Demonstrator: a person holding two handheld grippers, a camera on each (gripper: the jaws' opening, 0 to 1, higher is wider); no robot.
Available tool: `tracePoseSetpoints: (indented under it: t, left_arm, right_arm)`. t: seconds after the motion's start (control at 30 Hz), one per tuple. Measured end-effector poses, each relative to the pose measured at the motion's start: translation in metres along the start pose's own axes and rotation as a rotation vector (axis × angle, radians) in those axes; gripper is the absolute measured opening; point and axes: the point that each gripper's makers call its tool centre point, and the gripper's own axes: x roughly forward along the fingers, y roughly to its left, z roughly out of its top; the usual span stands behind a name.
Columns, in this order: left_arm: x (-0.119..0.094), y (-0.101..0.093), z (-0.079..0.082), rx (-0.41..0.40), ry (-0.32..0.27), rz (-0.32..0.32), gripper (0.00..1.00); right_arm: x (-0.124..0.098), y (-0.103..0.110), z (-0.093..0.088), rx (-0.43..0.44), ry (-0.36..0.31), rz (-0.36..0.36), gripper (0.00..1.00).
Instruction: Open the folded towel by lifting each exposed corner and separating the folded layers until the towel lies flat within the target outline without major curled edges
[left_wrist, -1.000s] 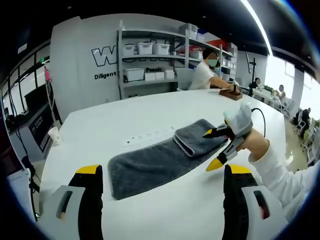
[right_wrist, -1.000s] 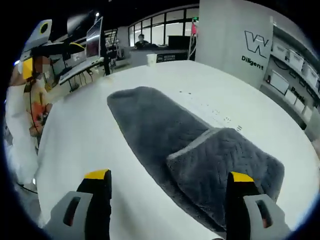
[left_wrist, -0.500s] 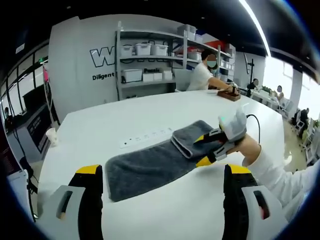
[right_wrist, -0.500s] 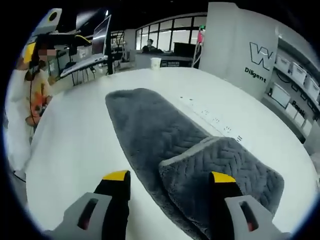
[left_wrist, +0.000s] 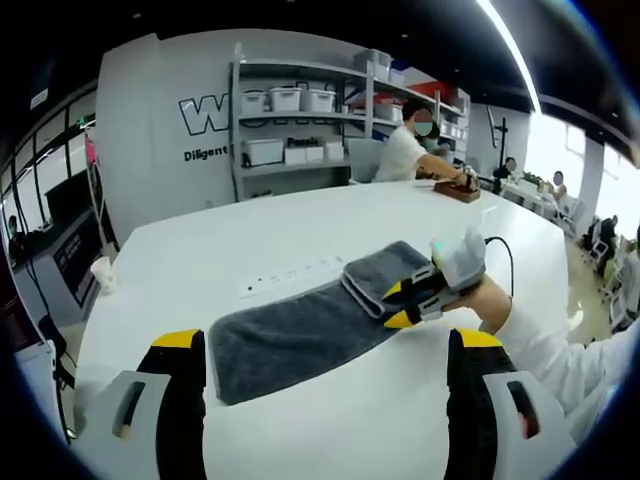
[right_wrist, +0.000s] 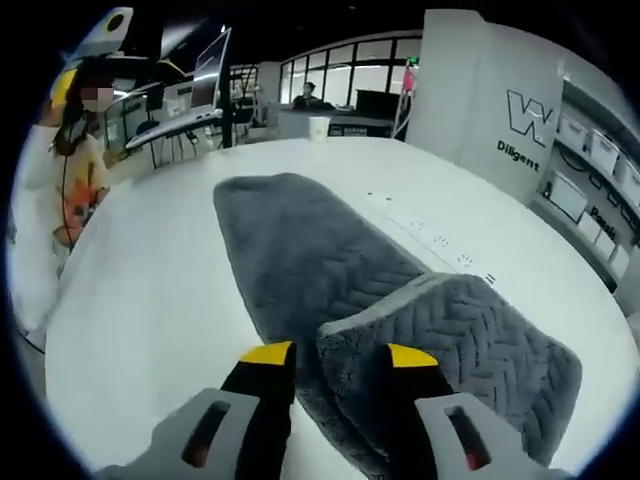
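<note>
A grey towel (left_wrist: 290, 340) lies long on the white table (left_wrist: 200, 250), its right end folded over into a thicker flap (left_wrist: 385, 275). My left gripper (left_wrist: 330, 345) hangs open above the table's near side, short of the towel and touching nothing. My right gripper (left_wrist: 398, 305), held by a hand (left_wrist: 485, 300), comes in from the right at the flap's near corner. In the right gripper view, the right gripper (right_wrist: 340, 355) stands open but narrowed, with the corner of the folded flap (right_wrist: 450, 330) between its yellow fingertips (right_wrist: 268, 352). The single layer (right_wrist: 290, 250) stretches away beyond.
A row of flush sockets (left_wrist: 290, 272) runs in the table behind the towel. A paper cup (left_wrist: 105, 270) stands at the table's far left edge. Shelves with bins (left_wrist: 300, 120) and a seated person (left_wrist: 410, 150) are behind. Another person (right_wrist: 70, 180) stands to the left.
My right gripper has moved in onto the folded flap's corner and its jaws have narrowed around it. My left gripper has held still and open.
</note>
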Motion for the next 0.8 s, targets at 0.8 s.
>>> tracePoseSetpoints:
  t: [0.8]
  left_arm:
    - [0.000, 0.001, 0.001, -0.006, -0.005, -0.009, 1.00]
  right_arm:
    - [-0.041, -0.039, 0.018, 0.067, -0.163, -0.084, 0.00]
